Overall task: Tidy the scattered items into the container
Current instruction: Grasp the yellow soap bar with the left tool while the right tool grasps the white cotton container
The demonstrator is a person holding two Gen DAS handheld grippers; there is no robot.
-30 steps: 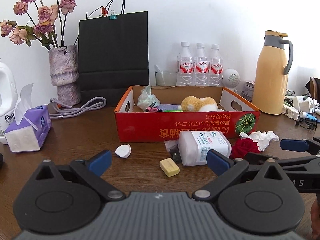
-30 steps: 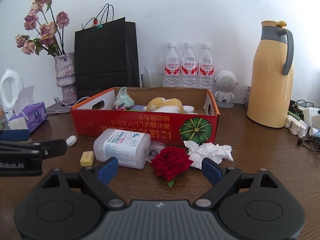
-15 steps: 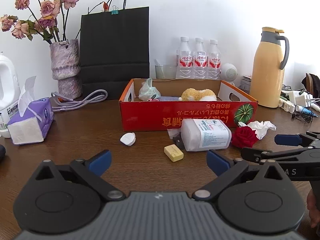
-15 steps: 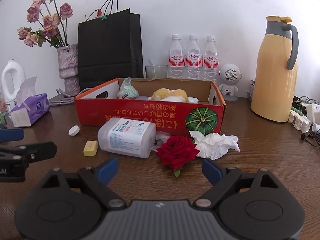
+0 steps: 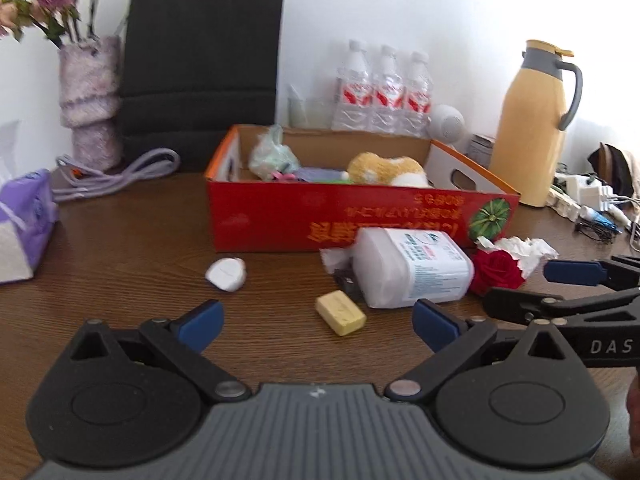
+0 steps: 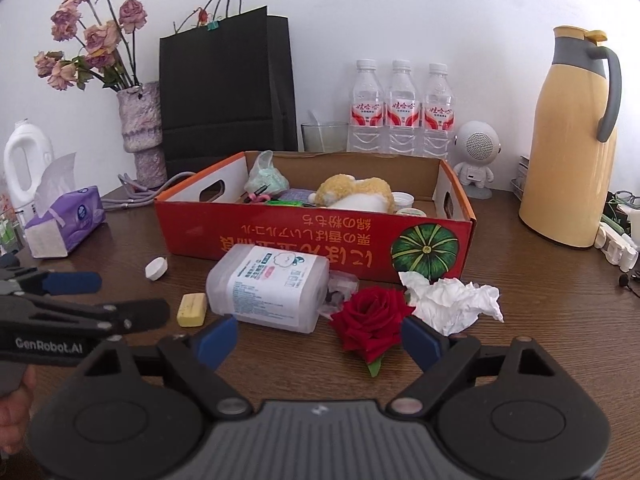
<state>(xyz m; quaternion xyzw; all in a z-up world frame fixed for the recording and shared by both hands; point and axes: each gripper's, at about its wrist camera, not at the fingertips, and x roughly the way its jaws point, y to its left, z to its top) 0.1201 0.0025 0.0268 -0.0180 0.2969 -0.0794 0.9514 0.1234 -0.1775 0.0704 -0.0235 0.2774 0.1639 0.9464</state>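
Dark wooden table (image 6: 520, 280) against a white wall (image 6: 400, 8); left tool (image 5: 316, 324) wide, right tool (image 6: 316, 336) closing, both empty.

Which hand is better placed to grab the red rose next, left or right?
Right, probably. The right tool points at the red rose, which lies just ahead between its closing fingers. The left tool faces the yellow block instead.

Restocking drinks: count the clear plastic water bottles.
3, side by side by the wall behind the red cardboard box: left, middle, right. More may hide behind the black paper bag.
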